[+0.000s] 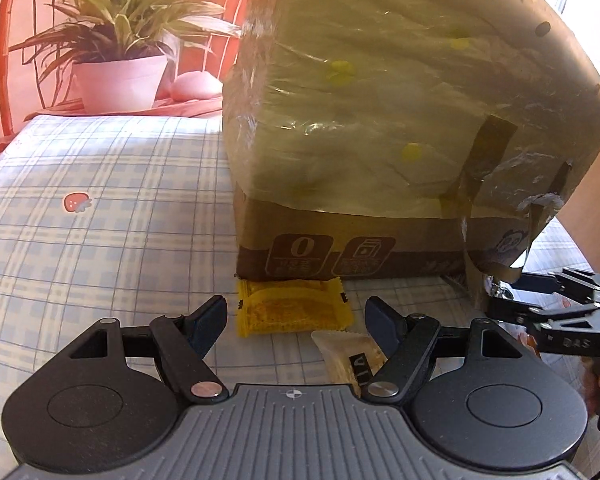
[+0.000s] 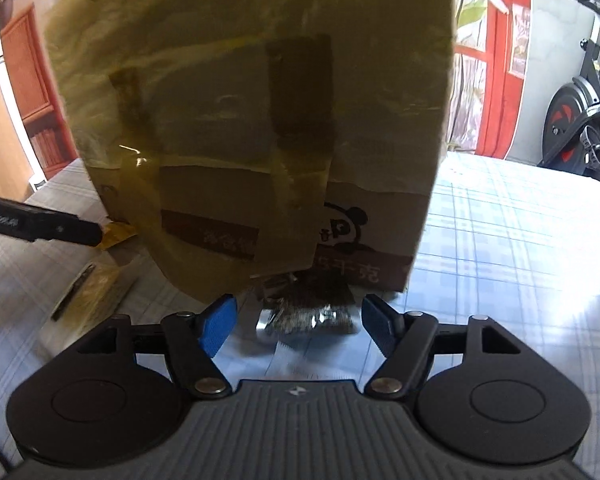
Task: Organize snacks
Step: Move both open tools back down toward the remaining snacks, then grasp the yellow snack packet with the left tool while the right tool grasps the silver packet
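A tall cardboard box wrapped in yellowish tape stands on the checked cloth; it also fills the right wrist view. A yellow snack packet lies against the box's base, between my left gripper's open fingers. A clear-wrapped pastry lies just right of it; it also shows in the right wrist view. My right gripper is open around a dark shiny snack packet at the box's foot. The right gripper also shows in the left wrist view.
A blue checked cloth with a strawberry print covers the surface. A potted plant stands behind it at the left. An exercise bike stands at the far right. The left gripper's tip reaches in beside the yellow packet.
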A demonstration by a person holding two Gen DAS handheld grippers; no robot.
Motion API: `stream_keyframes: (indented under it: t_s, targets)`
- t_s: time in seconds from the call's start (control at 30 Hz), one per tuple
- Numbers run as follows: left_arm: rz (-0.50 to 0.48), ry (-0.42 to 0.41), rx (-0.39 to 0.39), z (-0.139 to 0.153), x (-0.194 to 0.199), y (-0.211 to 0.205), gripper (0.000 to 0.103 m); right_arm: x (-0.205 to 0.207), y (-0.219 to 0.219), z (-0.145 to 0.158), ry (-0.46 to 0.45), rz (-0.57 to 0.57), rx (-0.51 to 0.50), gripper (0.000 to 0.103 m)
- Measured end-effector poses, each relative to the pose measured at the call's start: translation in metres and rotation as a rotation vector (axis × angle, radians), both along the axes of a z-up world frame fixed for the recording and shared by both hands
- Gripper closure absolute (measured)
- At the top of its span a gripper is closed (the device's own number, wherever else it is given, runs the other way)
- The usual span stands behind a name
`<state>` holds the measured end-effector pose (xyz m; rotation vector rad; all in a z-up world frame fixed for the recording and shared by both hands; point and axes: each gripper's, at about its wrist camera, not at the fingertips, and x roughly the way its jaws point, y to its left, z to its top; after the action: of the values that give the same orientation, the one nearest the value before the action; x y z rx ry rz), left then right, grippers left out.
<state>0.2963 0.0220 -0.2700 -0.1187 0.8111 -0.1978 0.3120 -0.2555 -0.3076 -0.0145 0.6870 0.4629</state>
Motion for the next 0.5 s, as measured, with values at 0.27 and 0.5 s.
stream_keyframes:
  t_s: [0.27, 0.5]
  targets:
    - [-0.007, 0.010, 0.001, -0.005, 0.005, -0.003, 0.025, 0.016, 0.006, -0.005, 0.015, -0.021, -0.021, 0.030]
    - [0.007, 0.019, 0.014, -0.012, 0.015, -0.006, 0.025, 0.010, 0.014, -0.006, -0.001, -0.017, -0.040, 0.039]
